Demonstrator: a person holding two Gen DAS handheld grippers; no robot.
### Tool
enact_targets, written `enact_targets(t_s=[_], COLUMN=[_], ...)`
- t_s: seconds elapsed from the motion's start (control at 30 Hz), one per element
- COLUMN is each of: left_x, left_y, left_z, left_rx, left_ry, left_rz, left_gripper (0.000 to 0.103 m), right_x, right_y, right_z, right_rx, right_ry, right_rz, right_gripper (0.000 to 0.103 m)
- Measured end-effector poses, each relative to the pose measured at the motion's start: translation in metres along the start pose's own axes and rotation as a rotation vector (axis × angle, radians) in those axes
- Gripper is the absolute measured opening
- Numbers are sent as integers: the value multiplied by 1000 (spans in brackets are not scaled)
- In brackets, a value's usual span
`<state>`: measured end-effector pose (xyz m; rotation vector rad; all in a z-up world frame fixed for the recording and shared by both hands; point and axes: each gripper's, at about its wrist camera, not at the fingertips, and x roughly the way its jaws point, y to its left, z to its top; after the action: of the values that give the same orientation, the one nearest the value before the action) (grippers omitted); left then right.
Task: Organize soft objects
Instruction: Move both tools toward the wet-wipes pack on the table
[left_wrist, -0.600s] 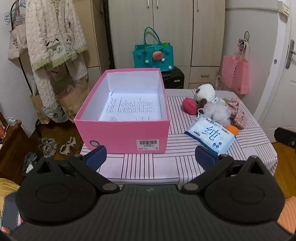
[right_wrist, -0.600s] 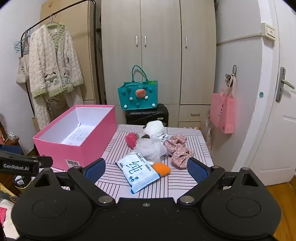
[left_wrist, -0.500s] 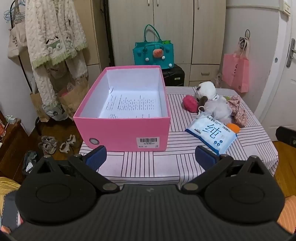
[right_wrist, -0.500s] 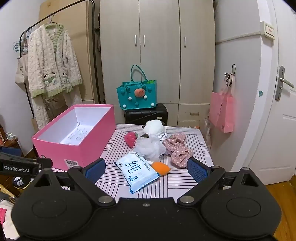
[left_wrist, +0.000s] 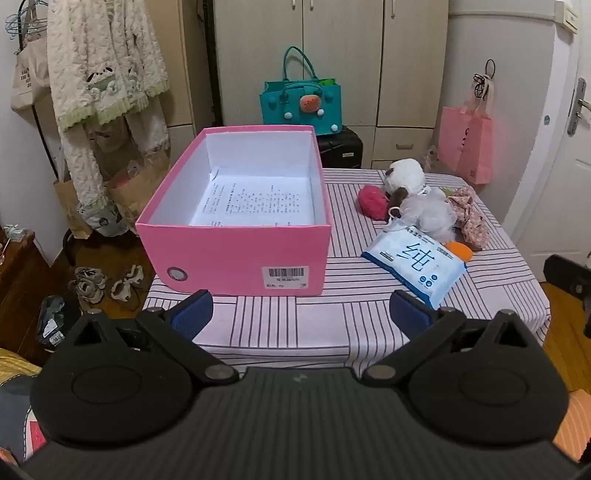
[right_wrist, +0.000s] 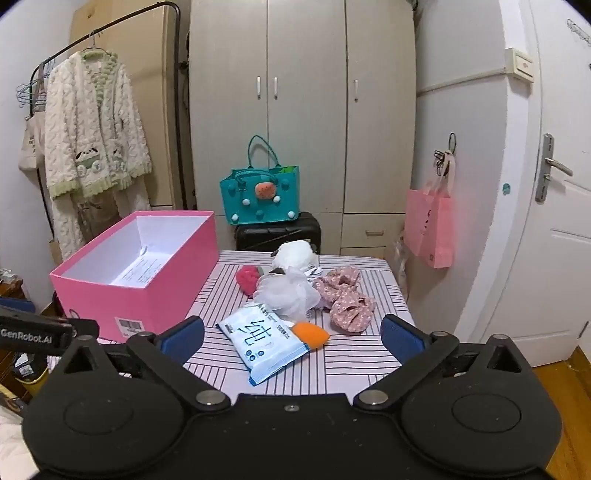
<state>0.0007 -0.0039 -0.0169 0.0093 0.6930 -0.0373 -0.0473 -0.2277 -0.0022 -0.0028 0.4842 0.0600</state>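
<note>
Boxes: one pink box (left_wrist: 236, 258), open-topped, on the left half of the desk (left_wrist: 347, 317); one printed sheet (left_wrist: 255, 201) lies flat on its floor, nothing else inside.
Soft things: six in one cluster on the desk's right half, right of the box and apart from it — one white plush toy (right_wrist: 295, 254), one red puff (right_wrist: 248, 277), one white mesh bath ball (right_wrist: 290, 295), one pink floral cloth (right_wrist: 345, 297), one orange sponge (right_wrist: 312, 334), one blue-and-white tissue pack (right_wrist: 260, 341).
Contacts: the mesh ball overlaps the far end of the tissue pack; the orange sponge touches the pack's right side.
Edges: the box's near wall stands a little back from the desk's near edge; the floral cloth lies near the right edge.
Open room: a bare striped strip runs between box and cluster, and another along the near edge in front of both claws.
Left claw (left_wrist: 299, 314): released, jaws spread wide, nothing between them, aimed at the box's near wall.
Right claw (right_wrist: 291, 332): released, jaws spread wide and empty, hovering short of the tissue pack.
Change: in the left view the box and cluster sit slightly lower in frame than half a second ago; the objects themselves lie as before.
</note>
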Motion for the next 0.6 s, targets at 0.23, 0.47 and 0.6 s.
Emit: enact_targets(t_s=[0.23,0.47,0.6], left_x=[3,3,3], left_y=[1,2,3], left_z=[-3,-2,-2], left_rx=[-7,-7,-7], left_ry=[10,13,13], left_rz=[-4,-3,-3], left_gripper=[103,103,103], right_x=[1,5,5], right_y=[0,-3,-3], right_z=[-5,-11,-12], right_rx=[-11,-7,-6], right_ry=[7,40,45], right_rz=[1,41,44], right_gripper=[103,103,103])
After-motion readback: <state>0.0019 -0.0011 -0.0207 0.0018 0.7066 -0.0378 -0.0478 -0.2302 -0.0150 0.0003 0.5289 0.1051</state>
